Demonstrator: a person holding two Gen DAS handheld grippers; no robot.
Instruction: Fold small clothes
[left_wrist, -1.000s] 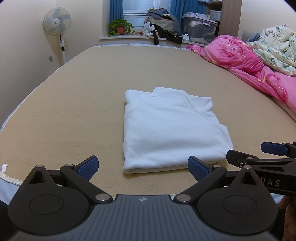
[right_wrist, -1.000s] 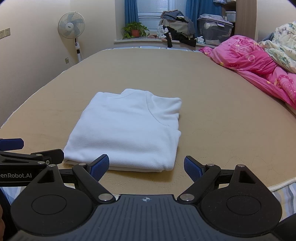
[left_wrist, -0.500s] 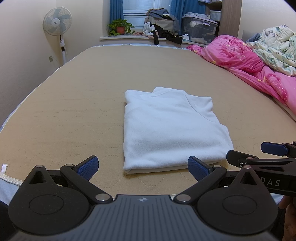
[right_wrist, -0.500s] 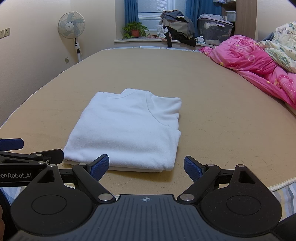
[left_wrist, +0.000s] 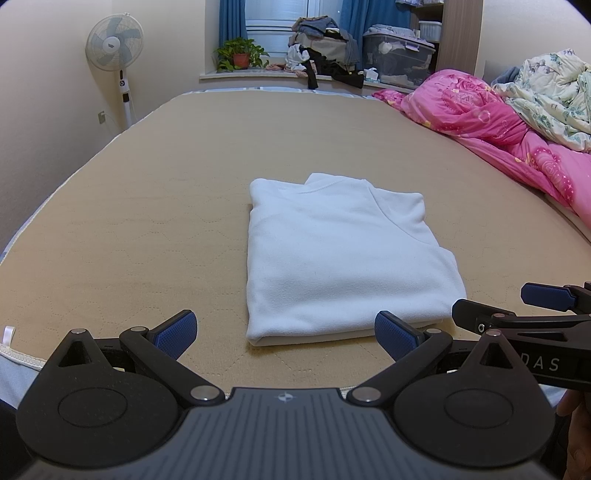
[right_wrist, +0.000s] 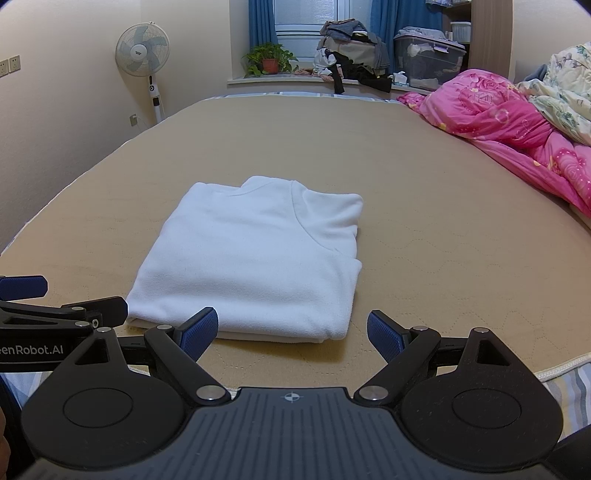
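While both grippers hover at near bed edge, white folded garment (left_wrist: 343, 254) lies flat just ahead of fingers. Left gripper (left_wrist: 284, 332) spread wide, empty; right gripper (right_wrist: 291, 330) likewise. Long axis runs away from fingers; right gripper appears marginally nearer.

One folded white garment (left_wrist: 343, 254), two grippers (left_wrist: 284, 332)

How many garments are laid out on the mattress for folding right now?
1. A single white top, already folded into a rectangle, lies on the tan mattress just ahead of both open grippers. The clothes heaped on the far windowsill are off the mattress; others may be hidden there.
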